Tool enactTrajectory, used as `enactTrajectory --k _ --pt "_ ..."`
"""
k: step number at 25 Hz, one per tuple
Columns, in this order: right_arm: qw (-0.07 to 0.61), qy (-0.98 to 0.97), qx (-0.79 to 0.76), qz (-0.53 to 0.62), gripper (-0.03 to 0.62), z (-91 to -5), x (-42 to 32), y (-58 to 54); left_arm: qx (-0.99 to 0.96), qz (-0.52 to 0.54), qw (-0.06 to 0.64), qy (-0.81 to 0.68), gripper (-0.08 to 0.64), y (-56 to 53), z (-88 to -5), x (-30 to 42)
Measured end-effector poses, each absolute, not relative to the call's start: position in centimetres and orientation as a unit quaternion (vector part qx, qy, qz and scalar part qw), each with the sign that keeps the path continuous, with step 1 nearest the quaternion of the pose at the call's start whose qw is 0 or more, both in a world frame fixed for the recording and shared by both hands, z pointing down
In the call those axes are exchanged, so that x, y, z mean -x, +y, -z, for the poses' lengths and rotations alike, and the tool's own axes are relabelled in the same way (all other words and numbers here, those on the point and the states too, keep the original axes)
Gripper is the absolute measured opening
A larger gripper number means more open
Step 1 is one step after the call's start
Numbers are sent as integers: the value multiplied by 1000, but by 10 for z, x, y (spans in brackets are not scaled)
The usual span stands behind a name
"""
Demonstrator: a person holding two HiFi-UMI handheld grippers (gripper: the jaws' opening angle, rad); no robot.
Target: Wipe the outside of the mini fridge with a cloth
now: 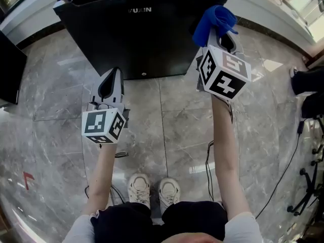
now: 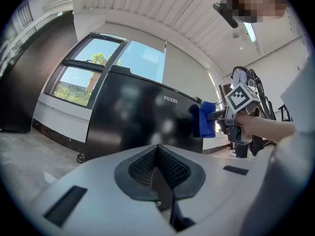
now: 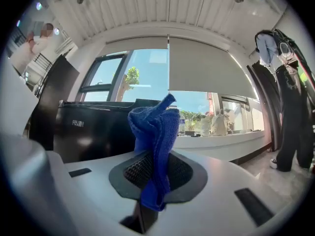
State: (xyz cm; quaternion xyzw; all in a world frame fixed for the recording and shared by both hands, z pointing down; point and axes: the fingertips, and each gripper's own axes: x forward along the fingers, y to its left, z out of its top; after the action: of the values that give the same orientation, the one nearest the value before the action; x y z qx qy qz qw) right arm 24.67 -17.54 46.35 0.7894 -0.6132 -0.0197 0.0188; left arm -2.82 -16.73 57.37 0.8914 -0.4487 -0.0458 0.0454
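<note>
Right gripper (image 3: 151,167): clamps a bunched blue terry cloth (image 3: 156,132) between closed fingers. Shows the fabric rising in a twisted peak above the fingertips and hanging in a short tail below them.

Glossy black box-shaped mini fridge (image 1: 136,34): stands on the floor ahead of both pairs of fingers. Lies ahead and left of the right fingertips in the right gripper view, with white brand lettering along the top of its front. From the head view, meets the cloth at its right front corner, the fabric overlapping that edge. Cannot confirm contact between cloth and fridge from any view.

Left gripper (image 2: 157,151): closed, jaws pressed together on nothing. Points at the fridge's front face, short of it and apart from it. In the left gripper view, has the fridge door filling the field beyond the fingertips, with the cloth up and to the right of them at the door's far edge.

Grey marble-patterned floor tiles (image 1: 177,115): beneath both grippers.

Pair of white trainers (image 1: 153,189): well behind both sets of fingers, side by side.

Thin black cable (image 1: 207,161): on the tiles behind the right fingers.

White window ledge (image 3: 221,139): beyond and right of the right fingertips; small items on it too small to identify.

Dark hanging garments (image 3: 288,102): far right of the right fingers.
</note>
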Motion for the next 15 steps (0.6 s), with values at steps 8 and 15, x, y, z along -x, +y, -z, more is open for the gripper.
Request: enactTrajectory --k 8,15 --pt "15 -581 -814 17 72 -464 -272 -171 -885 47 48 -460 5 -170 -576 41" --pt "-31 -663 -748 4 72 -461 -197 -150 -878 54 48 -473 5 -174 -574 52"
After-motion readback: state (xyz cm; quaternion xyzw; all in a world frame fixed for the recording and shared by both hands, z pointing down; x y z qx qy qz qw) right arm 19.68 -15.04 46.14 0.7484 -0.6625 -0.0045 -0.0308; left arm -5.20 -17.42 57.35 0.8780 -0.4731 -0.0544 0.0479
